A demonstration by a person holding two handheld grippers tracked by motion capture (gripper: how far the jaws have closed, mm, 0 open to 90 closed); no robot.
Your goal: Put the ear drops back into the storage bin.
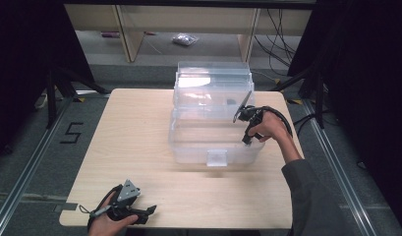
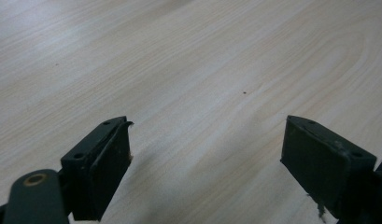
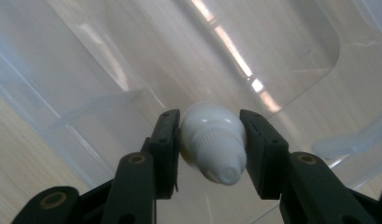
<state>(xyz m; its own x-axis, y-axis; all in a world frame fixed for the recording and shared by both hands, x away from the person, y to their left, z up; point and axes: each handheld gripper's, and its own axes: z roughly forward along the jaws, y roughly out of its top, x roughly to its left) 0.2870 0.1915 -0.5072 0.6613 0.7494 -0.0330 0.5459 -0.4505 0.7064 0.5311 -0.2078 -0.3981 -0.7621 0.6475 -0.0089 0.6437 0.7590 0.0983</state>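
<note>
Clear bin (image 1: 213, 142) on wooden table (image 1: 129, 147)

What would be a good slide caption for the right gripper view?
Right gripper, jaws shut on a small white capped bottle, holding it above the floor of a clear plastic bin.

The counter (image 1: 139, 147) is light wood with fine lines in it. It stands on a grey floor (image 1: 21, 162). A black number five (image 1: 71, 132) is marked on the floor at the left. Behind the counter is a wooden shelf (image 1: 129, 34). A small shiny bag (image 1: 185, 40) lies under it. Black cables (image 1: 279, 44) hang at the right.
</note>
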